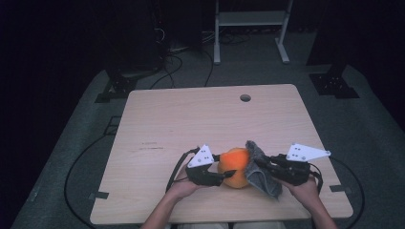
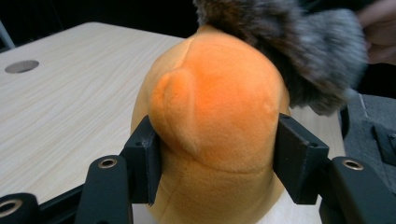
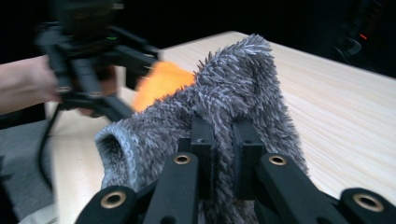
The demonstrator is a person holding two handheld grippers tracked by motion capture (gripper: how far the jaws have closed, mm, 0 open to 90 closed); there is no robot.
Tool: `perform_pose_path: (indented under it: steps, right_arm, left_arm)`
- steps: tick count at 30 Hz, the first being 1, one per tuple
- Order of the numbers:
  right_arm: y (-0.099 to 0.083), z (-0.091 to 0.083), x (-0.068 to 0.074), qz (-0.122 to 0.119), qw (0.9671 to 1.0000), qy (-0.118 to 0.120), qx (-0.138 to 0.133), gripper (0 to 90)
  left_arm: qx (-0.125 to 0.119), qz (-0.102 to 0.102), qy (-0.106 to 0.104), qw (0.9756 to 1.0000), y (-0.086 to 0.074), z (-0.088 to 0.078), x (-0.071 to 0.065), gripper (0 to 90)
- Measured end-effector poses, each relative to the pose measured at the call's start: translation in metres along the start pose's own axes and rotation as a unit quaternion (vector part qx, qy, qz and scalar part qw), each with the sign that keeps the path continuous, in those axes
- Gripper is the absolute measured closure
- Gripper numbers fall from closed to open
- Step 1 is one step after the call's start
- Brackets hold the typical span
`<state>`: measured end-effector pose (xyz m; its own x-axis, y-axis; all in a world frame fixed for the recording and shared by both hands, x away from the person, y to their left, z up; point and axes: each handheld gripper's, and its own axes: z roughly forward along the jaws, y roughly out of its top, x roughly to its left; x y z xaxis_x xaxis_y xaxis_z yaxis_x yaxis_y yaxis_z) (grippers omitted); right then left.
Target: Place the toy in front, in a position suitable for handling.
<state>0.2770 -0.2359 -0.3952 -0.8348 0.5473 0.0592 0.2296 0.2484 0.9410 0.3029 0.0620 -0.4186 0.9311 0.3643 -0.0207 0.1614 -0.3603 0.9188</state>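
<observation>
A round orange plush toy (image 1: pixel 234 167) sits near the front edge of the wooden table (image 1: pixel 200 114). My left gripper (image 1: pixel 224 165) is shut on it from the left; in the left gripper view both pads (image 2: pixel 142 158) press into the soft orange body (image 2: pixel 215 107). My right gripper (image 1: pixel 265 166) is shut on a grey fuzzy cloth (image 1: pixel 260 174), pinched tightly between its jaws (image 3: pixel 224 140). The cloth (image 3: pixel 233 93) drapes against the toy's right side and its top (image 2: pixel 303 51). The toy's orange (image 3: pixel 161 81) peeks out behind the cloth.
A round cable hole (image 1: pixel 245 98) lies at the table's far side. A white metal frame (image 1: pixel 250 19) and dark stands with cables stand on the floor beyond the table. The person's forearms come in at the front edge.
</observation>
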Motion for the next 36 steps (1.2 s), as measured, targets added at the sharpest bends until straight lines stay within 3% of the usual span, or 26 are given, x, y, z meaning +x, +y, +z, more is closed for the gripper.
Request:
perform_pose_path:
  steps: [2, 5, 8, 10, 12, 13, 16, 18, 21, 23, 25, 28, 30, 36]
  right_arm:
    - [0.001, 0.007, 0.007, -0.018, 0.9998, -0.001, 0.012, 81.2]
    - [-0.003, 0.011, 0.003, -0.010, 0.9997, -0.005, 0.019, 81.2]
    - [-0.008, 0.011, -0.001, -0.004, 0.9995, -0.014, 0.027, 81.2]
    - [-0.009, 0.010, -0.002, -0.004, 0.9995, -0.015, 0.029, 81.2]
    - [-0.006, 0.009, 0.004, -0.011, 0.9995, -0.013, 0.028, 81.2]
    - [-0.004, 0.010, 0.007, -0.016, 0.9995, -0.008, 0.025, 81.2]
    - [-0.002, 0.011, 0.010, -0.030, 0.9993, 0.002, 0.021, 81.2]
    - [-0.004, 0.011, 0.006, -0.026, 0.9994, -0.007, 0.023, 81.2]
    - [-0.011, 0.006, -0.008, -0.013, 0.9980, -0.049, 0.036, 81.2]
    - [-0.014, 0.002, -0.012, -0.001, 0.9979, -0.053, 0.036, 81.3]
    - [-0.011, 0.002, -0.006, -0.004, 0.9989, -0.038, 0.027, 81.2]
    - [-0.001, 0.007, 0.010, -0.034, 0.9993, -0.002, 0.016, 81.2]
    - [0.002, 0.010, 0.015, -0.049, 0.9986, 0.001, 0.021, 81.2]
    - [-0.012, 0.003, -0.009, -0.009, 0.9990, -0.031, 0.030, 81.2]
  left_arm:
    - [0.005, -0.004, -0.002, 1.0000, -0.002, -0.001, 0.002, 40.6]
    - [0.002, -0.014, -0.009, 0.9999, -0.006, 0.001, 0.004, 39.2]
    - [-0.005, -0.019, 0.006, 0.9998, -0.008, 0.010, 0.002, 20.9]
    - [0.005, -0.021, 0.010, 0.9997, -0.009, 0.017, 0.001, 11.7]
    - [-0.002, -0.014, 0.009, 0.9999, -0.012, 0.020, -0.002, 16.1]
    - [-0.007, -0.011, 0.012, 0.9998, -0.014, 0.020, -0.003, 22.5]
    - [-0.002, -0.010, 0.013, 0.9999, -0.014, 0.019, -0.004, 30.0]
    - [0.000, -0.014, 0.008, 0.9999, -0.013, 0.018, -0.003, 31.2]
    - [-0.002, -0.015, 0.008, 0.9999, -0.013, 0.018, -0.002, 31.7]
    - [-0.002, -0.014, 0.011, 0.9998, -0.012, 0.019, -0.003, 31.5]
    - [-0.002, -0.012, 0.013, 0.9998, -0.012, 0.020, -0.004, 31.3]
    - [0.000, -0.011, 0.014, 0.9998, -0.011, 0.021, -0.005, 31.3]
    - [0.002, -0.010, 0.013, 0.9999, -0.012, 0.020, -0.005, 31.2]
    - [0.003, 0.002, 0.011, 0.9999, -0.010, 0.023, -0.008, 31.2]
